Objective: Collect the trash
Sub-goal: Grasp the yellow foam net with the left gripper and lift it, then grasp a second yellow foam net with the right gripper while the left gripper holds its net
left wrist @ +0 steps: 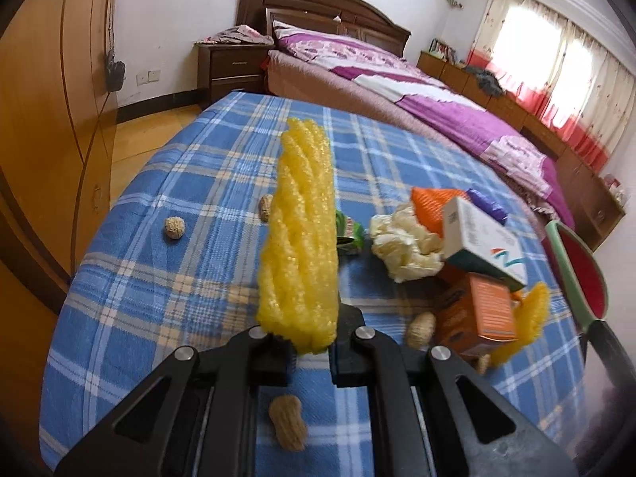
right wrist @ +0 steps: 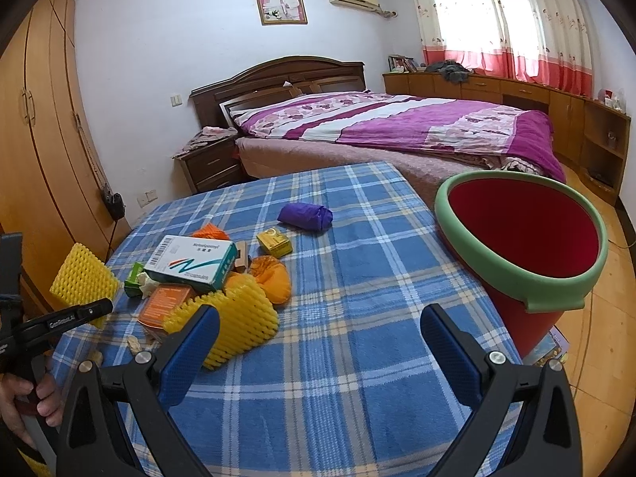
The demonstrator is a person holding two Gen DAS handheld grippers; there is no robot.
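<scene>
Left claw clenched on yellow foam fruit-net sleeve, lifted off blue plaid-covered table, likely for binning. Right claw spread, empty. Trash pile at 10 o'clock; red green-rimmed plastic bucket at 2 o'clock.

Your left wrist camera sits low and close over the plaid tablecloth, facing the headboard, with the yellow foam net filling its centre. Your right wrist camera rides higher and farther back, facing the bed. Both views share the white medicine box, the red bucket, the tablecloth and the bed.
</scene>
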